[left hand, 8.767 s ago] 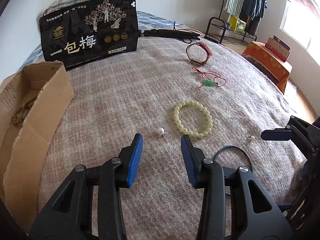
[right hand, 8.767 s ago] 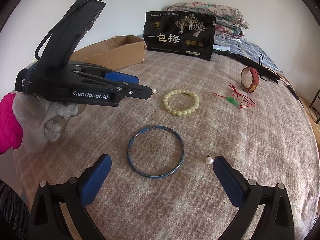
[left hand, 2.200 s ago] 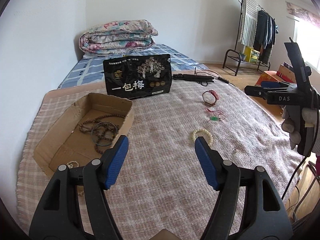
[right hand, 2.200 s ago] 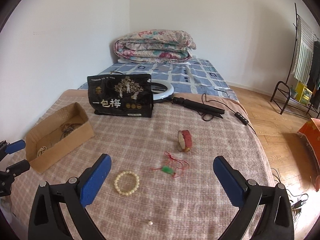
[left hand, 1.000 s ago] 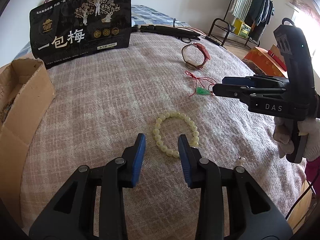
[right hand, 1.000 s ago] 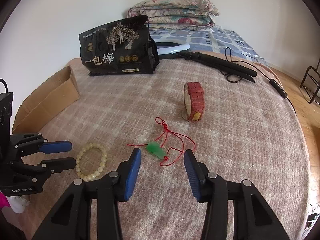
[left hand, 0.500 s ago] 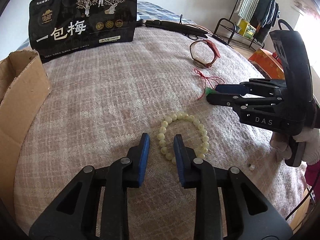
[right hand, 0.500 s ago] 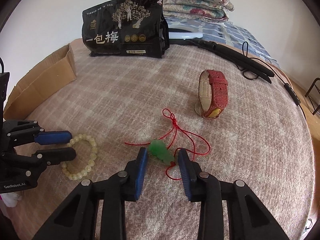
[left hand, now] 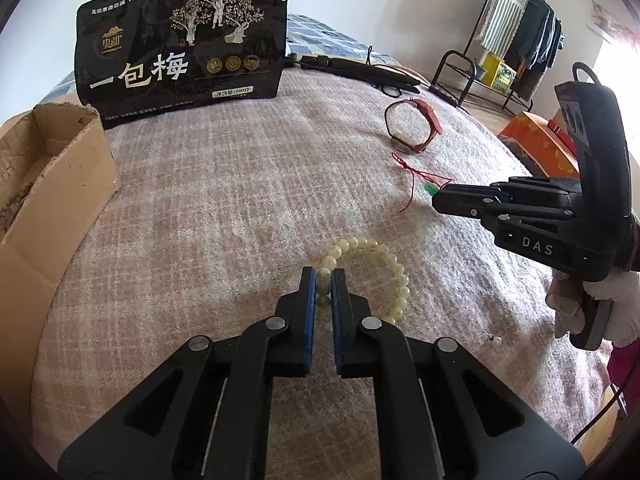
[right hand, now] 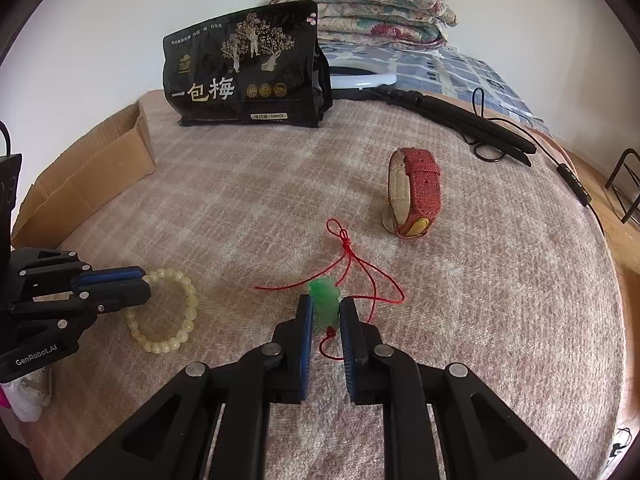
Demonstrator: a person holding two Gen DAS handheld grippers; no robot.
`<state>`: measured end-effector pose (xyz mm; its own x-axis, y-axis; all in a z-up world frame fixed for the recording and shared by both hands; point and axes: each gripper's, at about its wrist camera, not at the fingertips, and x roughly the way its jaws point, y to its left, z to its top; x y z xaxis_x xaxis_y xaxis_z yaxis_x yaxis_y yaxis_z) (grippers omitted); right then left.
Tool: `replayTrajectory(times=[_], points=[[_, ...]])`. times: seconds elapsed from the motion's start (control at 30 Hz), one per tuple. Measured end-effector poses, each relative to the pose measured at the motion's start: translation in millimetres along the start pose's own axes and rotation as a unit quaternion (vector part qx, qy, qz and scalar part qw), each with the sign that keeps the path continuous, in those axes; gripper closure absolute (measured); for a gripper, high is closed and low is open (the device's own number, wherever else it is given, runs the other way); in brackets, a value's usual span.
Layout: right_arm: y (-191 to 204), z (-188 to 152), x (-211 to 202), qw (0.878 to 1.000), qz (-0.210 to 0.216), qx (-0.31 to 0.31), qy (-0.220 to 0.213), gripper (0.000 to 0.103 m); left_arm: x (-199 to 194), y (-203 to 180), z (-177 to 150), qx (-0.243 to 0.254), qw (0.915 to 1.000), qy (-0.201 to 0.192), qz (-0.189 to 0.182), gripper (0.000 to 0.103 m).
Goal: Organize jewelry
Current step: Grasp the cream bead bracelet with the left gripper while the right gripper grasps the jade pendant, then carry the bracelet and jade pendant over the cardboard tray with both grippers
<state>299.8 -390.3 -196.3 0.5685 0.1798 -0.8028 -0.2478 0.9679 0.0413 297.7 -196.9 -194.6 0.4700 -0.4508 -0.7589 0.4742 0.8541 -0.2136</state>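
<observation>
My left gripper (left hand: 323,280) is shut on the near-left side of a pale yellow bead bracelet (left hand: 394,270) that lies on the pink checked blanket; the gripper also shows in the right wrist view (right hand: 138,282). My right gripper (right hand: 325,312) is shut on a green jade pendant (right hand: 325,300) with a red cord (right hand: 360,272), down on the blanket. In the left wrist view the right gripper (left hand: 438,198) touches the pendant (left hand: 429,189). A red watch (right hand: 416,192) stands further back. A cardboard box (left hand: 52,184) stands at the left.
A black snack bag (left hand: 184,40) stands at the back. A small pearl earring (left hand: 494,340) lies near the blanket's right edge. A black folded stand with cables (right hand: 456,120) lies at the back right. Folded quilts (right hand: 372,20) sit on the bed behind.
Both grippers have moved down and closed: the left onto the bead bracelet, the right onto the green pendant. Earlier both were open above the blanket.
</observation>
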Motion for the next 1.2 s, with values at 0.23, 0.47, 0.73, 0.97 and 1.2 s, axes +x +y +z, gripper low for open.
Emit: replayTrajectory(times=[0.23,0.47,0.73,0.97,1.2], points=[[1,3,-26,1.000,-0.003,0.009,-0.019,0.091,-28,-6,6,0.009,0.9995,-0.029,0.000,0.098],[3,10,-60,0.999,-0.009,0.014,-0.039,0.091,-55,-6,8,0.010,0.9988,-0.047,0.000,0.098],[15,21,-101,0.998,-0.015,0.018,-0.061,0.091,-92,-1,8,0.006,0.9978,-0.066,0.006,0.098],[34,33,-127,0.997,-0.017,0.006,-0.075,0.091,-125,13,11,-0.007,0.9964,-0.083,0.012,0.098],[59,52,-144,0.996,-0.009,-0.008,-0.089,0.091,-156,34,10,-0.019,0.9947,-0.098,0.023,0.098]])
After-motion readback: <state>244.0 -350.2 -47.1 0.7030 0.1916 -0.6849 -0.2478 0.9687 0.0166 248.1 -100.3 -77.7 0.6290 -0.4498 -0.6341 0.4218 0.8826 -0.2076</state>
